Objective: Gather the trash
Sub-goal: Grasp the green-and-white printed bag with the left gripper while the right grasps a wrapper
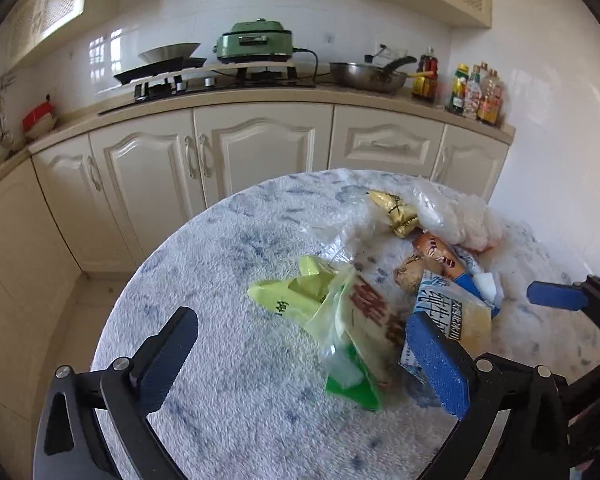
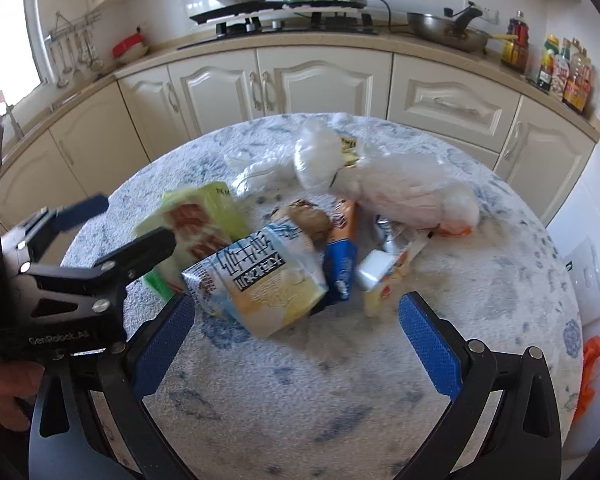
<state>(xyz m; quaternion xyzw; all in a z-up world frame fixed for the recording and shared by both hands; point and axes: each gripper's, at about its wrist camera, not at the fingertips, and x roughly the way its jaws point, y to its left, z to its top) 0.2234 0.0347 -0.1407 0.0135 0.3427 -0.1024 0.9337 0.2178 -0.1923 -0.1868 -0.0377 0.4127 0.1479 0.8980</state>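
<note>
Right wrist view gives me the round table under its fluffy blue-white cover, biggest thing here; on its far half lies the trash pile, a clear plastic bag toward the far edge, a green-yellow wrapper at the pile's left side, a milk carton nearest me; my right gripper hovers level just short of the carton, jaws spread wide; my left gripper reaches in beside the wrapper, jaws wide apart, gripping nothing.
</note>
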